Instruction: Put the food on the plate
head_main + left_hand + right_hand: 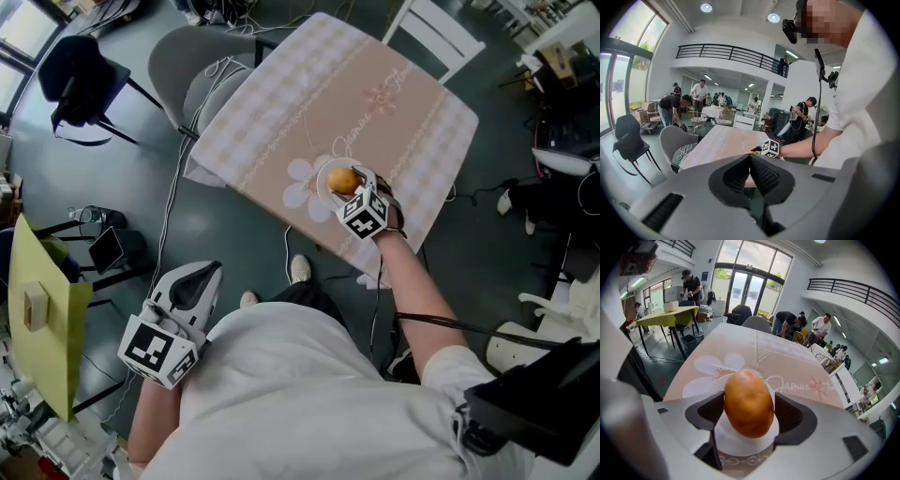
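The left claw (751, 173) hangs low, close to the person's side. Its two jaws are pressed together with nothing between them. It has no job in this step, so it is best kept down there, out of the way.

A bit further out, the right claw (749, 412) reaches over the near edge of the bench (356, 84). Its jaws squeeze the food (748, 399), one on each side. The food is smooth, brown-orange and shaped like an egg.

Right under the food sits the small white plate (740, 441). The food is over the middle of the plate. I cannot tell if it touches the plate yet or hangs just above it.

So the job looks almost done. What is left is to let go well. I think the claw should go down slowly until the food rests on the plate. Then the jaws should open a little at a time. A round thing like this could roll off if the jaws pop open fast. After that the claw should pull back gently, so it does not bump the food or push the plate.

Past the plate, a pink cloth (740, 350) with a white flower (715, 365) covers the bench.
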`<state>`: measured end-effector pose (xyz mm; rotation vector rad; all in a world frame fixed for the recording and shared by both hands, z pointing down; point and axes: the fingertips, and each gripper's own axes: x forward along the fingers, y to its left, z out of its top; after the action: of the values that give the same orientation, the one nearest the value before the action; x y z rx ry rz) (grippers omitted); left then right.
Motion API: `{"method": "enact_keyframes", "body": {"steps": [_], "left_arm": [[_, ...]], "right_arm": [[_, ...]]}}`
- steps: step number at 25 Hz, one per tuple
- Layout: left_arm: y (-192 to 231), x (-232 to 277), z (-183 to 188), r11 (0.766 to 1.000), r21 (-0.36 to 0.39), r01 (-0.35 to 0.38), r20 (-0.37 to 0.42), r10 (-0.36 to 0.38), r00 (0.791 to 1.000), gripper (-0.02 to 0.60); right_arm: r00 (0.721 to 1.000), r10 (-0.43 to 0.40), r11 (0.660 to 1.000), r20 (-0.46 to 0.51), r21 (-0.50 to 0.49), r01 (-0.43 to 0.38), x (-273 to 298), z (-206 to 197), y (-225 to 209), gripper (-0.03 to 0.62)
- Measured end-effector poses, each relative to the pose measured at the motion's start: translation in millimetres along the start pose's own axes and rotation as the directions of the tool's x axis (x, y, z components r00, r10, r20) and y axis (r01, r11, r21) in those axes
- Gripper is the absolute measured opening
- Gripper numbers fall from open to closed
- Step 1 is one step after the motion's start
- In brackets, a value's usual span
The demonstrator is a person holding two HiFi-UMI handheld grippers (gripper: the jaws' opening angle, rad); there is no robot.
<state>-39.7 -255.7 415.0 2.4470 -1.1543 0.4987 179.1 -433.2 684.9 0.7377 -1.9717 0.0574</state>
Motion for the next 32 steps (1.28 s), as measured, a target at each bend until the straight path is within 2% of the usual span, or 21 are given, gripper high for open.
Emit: {"method": "enact_keyframes", "body": {"steps": [12, 21, 30, 31, 32], "left_arm": [[4, -20, -6, 1.0, -0.001, 0.009, 0.02, -0.009, 1.0, 0.011], [1, -41, -14, 0.998, 0.014, 0.057, 0.041, -0.058, 0.997, 0.009], [-1, -76, -22, 0.991, 0.038, 0.127, 0.084, -0.13, 0.988, 0.011], [-1, -80, -25, 0.989, 0.04, 0.139, 0.086, -0.142, 0.986, 0.011], [-2, -85, -28, 0.988, 0.041, 0.15, 0.087, -0.153, 0.984, 0.011]], "right_arm": [[1.0, -0.03, 0.999, -0.008, -0.013, 0.03, -10, 7, 6, 0.336], [0.996, -0.086, 0.996, -0.014, -0.003, 0.086, -31, 10, 17, 0.336], [0.981, -0.187, 0.978, 0.044, 0.099, 0.182, -91, 28, 54, 0.333], [0.979, -0.197, 0.975, 0.053, 0.115, 0.19, -100, 30, 62, 0.325], [0.976, -0.207, 0.971, 0.063, 0.132, 0.197, -110, 32, 72, 0.284]]}}
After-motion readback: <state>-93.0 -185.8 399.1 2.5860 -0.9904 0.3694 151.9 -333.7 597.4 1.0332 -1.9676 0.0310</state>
